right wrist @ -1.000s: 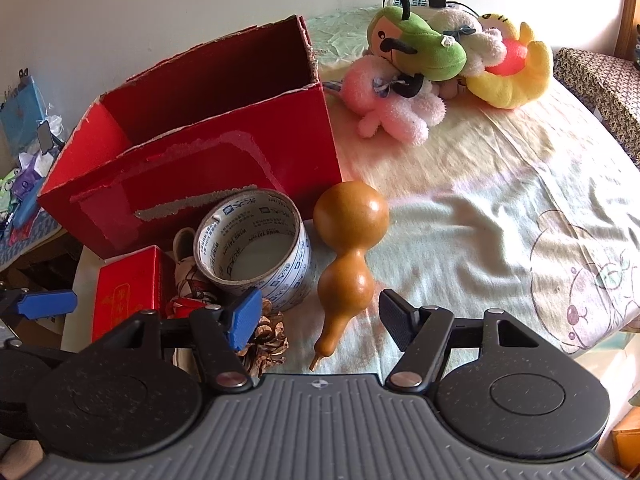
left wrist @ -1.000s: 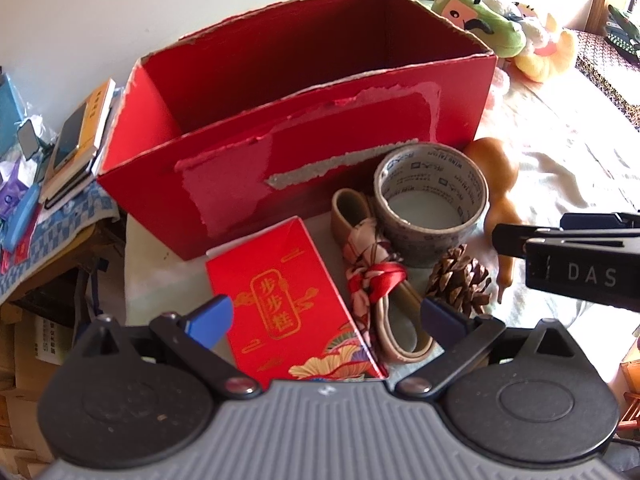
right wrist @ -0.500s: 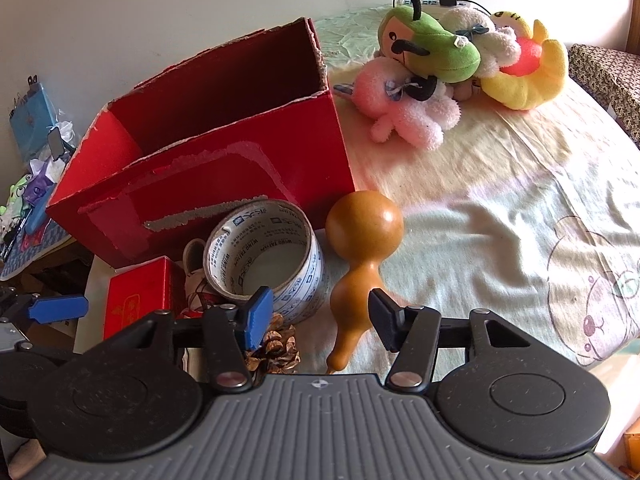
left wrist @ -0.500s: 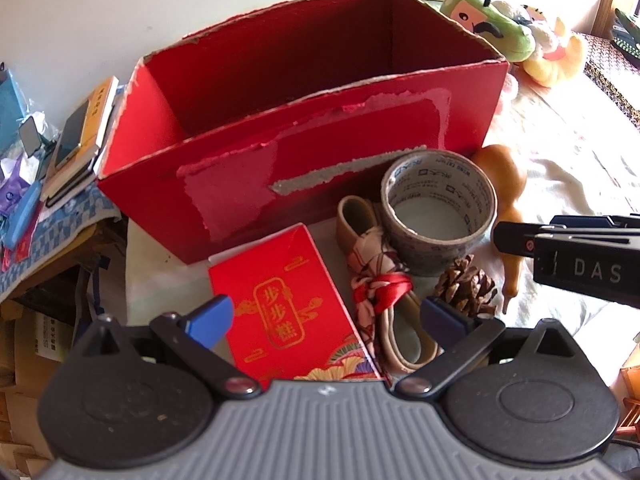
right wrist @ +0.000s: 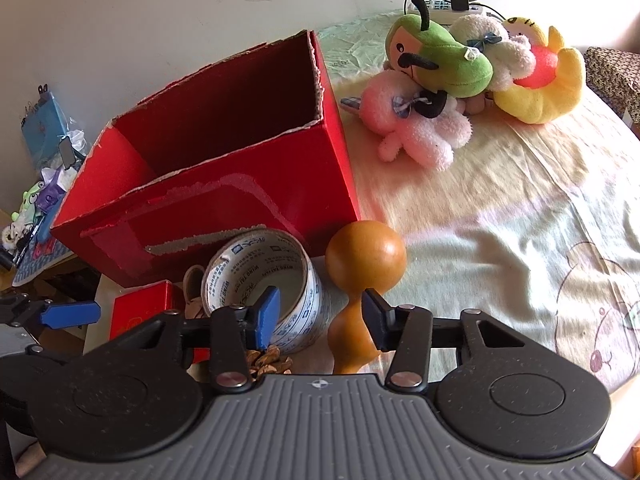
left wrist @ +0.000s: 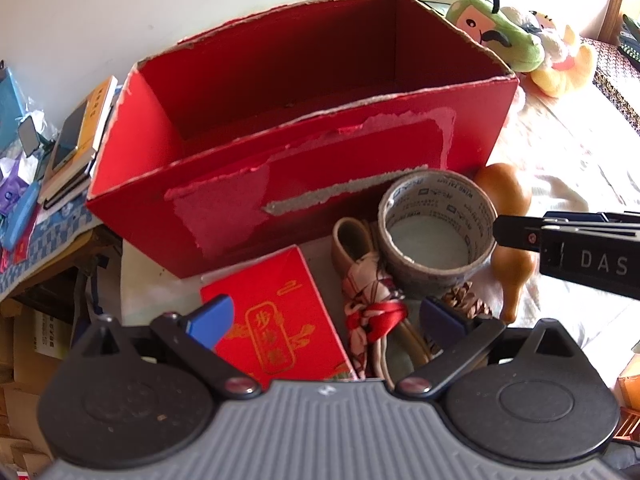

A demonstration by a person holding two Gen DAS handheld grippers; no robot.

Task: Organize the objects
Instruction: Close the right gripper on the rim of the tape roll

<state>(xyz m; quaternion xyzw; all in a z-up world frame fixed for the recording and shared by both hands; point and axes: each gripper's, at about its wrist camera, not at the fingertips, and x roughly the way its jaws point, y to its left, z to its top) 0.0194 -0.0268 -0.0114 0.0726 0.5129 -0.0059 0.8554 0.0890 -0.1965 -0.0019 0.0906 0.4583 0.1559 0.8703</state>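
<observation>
Bedsheet (right wrist: 500, 248): right gripper (right wrist: 320, 314) open, straddling gourd (right wrist: 362, 276) neck; left gripper (left wrist: 324, 316) open, hovering

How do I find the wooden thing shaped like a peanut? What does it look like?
Find the big red box on the bed. In front of its right corner, beside the tape roll, lies the gourd, between the open fingers of the right hand-held gripper. It is the only smooth, shiny brown thing there: two round bulbs with a pinched waist.

Glossy smooth gourd (right wrist: 365, 257) (torn matt cardboard box (right wrist: 224, 184))
</observation>
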